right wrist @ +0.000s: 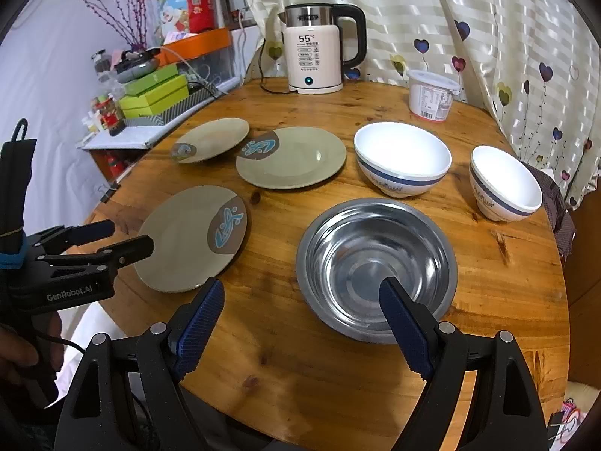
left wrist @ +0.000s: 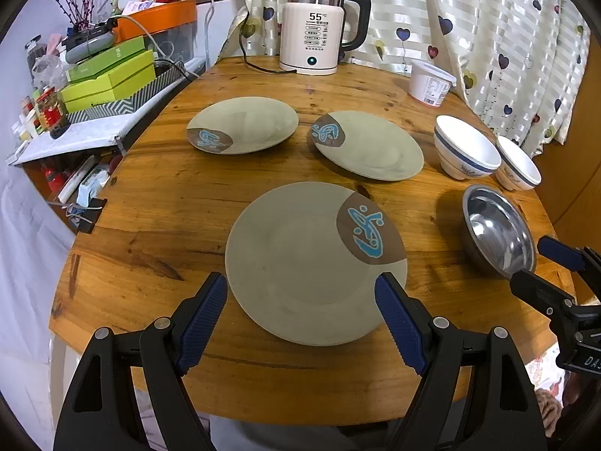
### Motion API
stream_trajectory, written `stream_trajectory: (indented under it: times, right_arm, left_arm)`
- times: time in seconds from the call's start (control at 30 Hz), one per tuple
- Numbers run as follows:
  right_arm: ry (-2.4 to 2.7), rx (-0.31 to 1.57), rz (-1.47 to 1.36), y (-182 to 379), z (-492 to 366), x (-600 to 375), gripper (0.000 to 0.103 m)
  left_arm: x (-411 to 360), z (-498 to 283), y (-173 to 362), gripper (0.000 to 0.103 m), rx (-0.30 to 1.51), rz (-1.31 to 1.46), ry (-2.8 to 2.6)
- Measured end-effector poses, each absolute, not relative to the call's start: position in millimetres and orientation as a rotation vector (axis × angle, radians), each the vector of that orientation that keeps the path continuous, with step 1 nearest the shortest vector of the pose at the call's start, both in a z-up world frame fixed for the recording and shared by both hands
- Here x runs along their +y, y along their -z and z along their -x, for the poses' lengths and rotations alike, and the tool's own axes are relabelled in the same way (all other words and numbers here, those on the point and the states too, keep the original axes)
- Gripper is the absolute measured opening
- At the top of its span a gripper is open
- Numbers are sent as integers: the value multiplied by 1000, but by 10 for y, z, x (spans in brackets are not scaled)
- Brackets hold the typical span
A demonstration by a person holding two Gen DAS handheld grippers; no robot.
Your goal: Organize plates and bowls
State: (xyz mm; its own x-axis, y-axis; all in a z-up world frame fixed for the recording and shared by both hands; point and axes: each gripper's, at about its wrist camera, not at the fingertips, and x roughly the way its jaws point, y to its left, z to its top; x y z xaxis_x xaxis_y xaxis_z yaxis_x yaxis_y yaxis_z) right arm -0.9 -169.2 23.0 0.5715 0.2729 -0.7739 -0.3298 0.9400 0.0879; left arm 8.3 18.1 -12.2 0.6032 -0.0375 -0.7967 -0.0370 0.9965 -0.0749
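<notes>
**Both grippers wide open over the table, nothing grasped yet**

Left gripper point(left wrist: 300, 312) hung spread wide, empty, straddling the near rim of the closest beige round plate with a brown-and-blue fish patch point(left wrist: 311, 263). Right gripper point(right wrist: 300, 319) was equally wide, empty, its right finger over the near rim of the shiny stainless steel bowl point(right wrist: 375, 267).

Layout on the round wooden table point(right wrist: 300, 368), left wrist view, centre as dial:
- near plate at 6
- 2 matching beige plates, left one point(left wrist: 244, 124) at 11, right one point(left wrist: 370, 146) at 1, apart from each other
- 2 white bowls with a blue band point(left wrist: 465, 146) point(left wrist: 518, 163) at 3, just beside each other
- steel bowl at 4

No stacking done, by my read. Likely step: left takes the near plate.

To do it well:
- tilt so 1 finger slides under the rim, other on top; plate lay flat
- pinch at 6 on the rim, not the centre
- lift level, glaze probably slippery
- keep clear of the right gripper at 4
</notes>
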Motion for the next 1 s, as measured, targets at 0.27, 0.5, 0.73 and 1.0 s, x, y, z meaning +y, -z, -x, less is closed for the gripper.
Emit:
stream_trajectory:
  times: [0.27, 0.5, 0.73, 1.0]
  right_arm:
    - [-350, 904, 77, -221, -50, -1662, 85]
    - [-353, 907, 79, -231, -55, -1644, 85]
    - [-361, 900, 83, -240, -61, -1615, 85]
    - [-379, 912, 76, -253, -118, -1536, 82]
  left_arm:
    - [174, -97, 126, 81, 924, 88, 5]
    - [187, -108, 118, 81, 921, 92, 4]
    - [209, -120, 105, 81, 920, 97, 4]
    - [258, -145, 101, 81, 920, 104, 0]
